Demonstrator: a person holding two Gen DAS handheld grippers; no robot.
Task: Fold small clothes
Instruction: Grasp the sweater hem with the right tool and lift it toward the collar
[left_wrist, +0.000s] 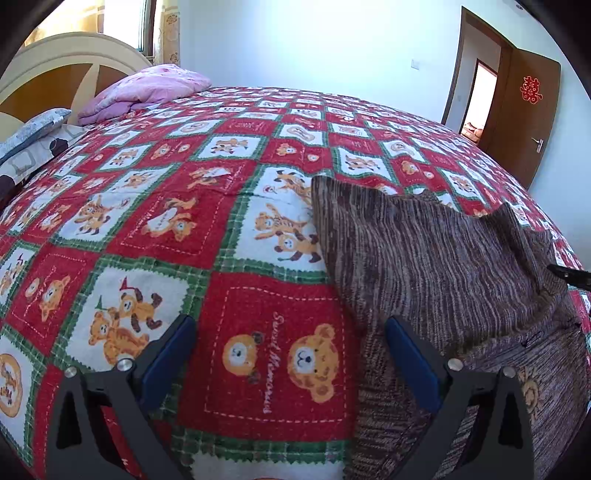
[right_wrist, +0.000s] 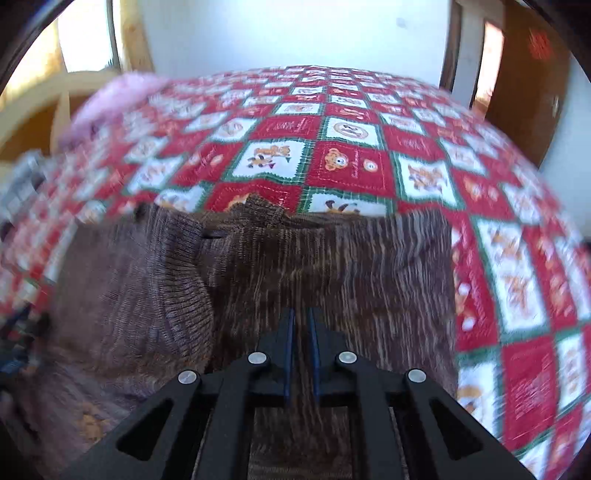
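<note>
The brown striped knit garment (left_wrist: 443, 266) lies on the red teddy-bear bedspread (left_wrist: 207, 206), partly folded over itself, with the left gripper (left_wrist: 291, 332) just beside its edge, jaws wide apart, and the right gripper (right_wrist: 301, 332) above its middle, 2 pads nearly together around a fold of knit.

The left wrist camera sits behind its own fingers (left_wrist: 177, 339) and looks obliquely down across the bed (left_wrist: 229, 147), toward the headboard (left_wrist: 48, 62) and open door (left_wrist: 517, 110). The brown knitted garment (left_wrist: 443, 258) occupies its right half, near the lens. The right wrist camera looks more steeply down, directly over the same garment (right_wrist: 332, 266), very close and motion-blurred. Both views share the garment, the bedspread beyond it and the far wall (left_wrist: 314, 40).
</note>
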